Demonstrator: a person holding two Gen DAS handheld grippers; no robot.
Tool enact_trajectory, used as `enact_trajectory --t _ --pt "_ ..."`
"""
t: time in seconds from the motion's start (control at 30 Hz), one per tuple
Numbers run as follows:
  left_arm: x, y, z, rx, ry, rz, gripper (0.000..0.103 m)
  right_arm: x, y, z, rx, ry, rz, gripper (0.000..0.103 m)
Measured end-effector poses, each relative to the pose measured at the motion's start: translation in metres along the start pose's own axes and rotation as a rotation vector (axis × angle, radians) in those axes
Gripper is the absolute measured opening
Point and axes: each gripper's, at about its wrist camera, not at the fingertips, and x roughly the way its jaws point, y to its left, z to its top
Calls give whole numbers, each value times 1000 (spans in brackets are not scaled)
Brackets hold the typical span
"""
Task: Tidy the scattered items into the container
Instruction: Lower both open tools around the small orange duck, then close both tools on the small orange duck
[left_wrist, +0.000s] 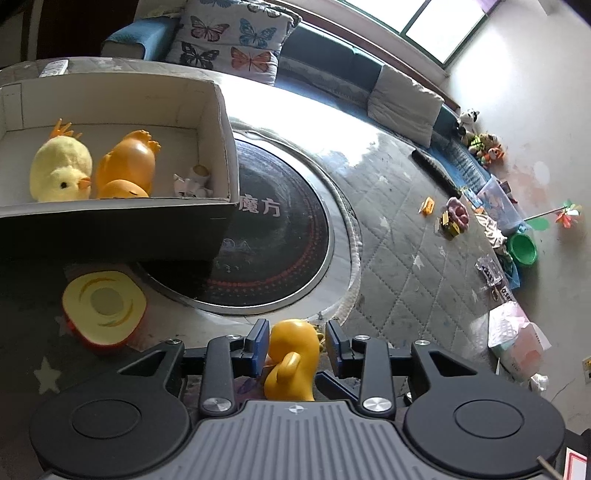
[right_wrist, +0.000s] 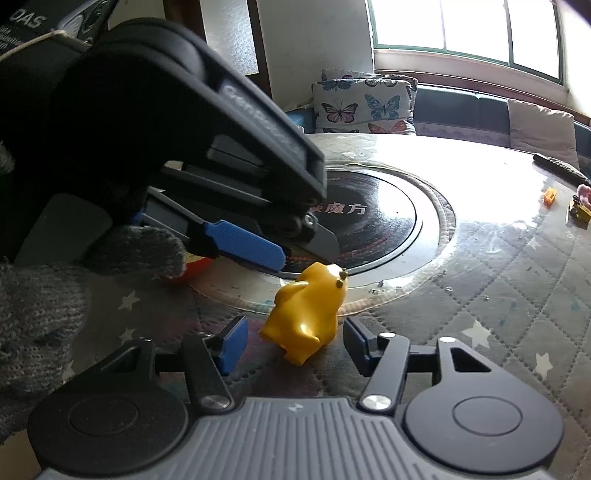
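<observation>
Yellow duck (right_wrist: 308, 317) lies between the right gripper's (right_wrist: 295, 341) released, untouching jaws.

Duck figure (right_wrist: 308, 314): glossy yellow plastic, smooth. Chick (left_wrist: 61, 171): matt plush, fuzzy. Box (left_wrist: 218, 122): matt cardboard, pale inside. Table cover (left_wrist: 399, 258): quilted cloth under shiny clear film. Round hob (left_wrist: 280, 243): glossy dark glass, metal rim. Glove (right_wrist: 40, 306): grey knit.
</observation>
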Motion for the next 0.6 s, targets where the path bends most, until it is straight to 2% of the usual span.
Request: enact_trajectory --t 0.3,0.6 --pt "14 2 4 -9 32 6 37 5 -1 0 -6 5 2 49" --pt "22 3 6 4 59 17 40 7 1 1 -26 1 2 48"
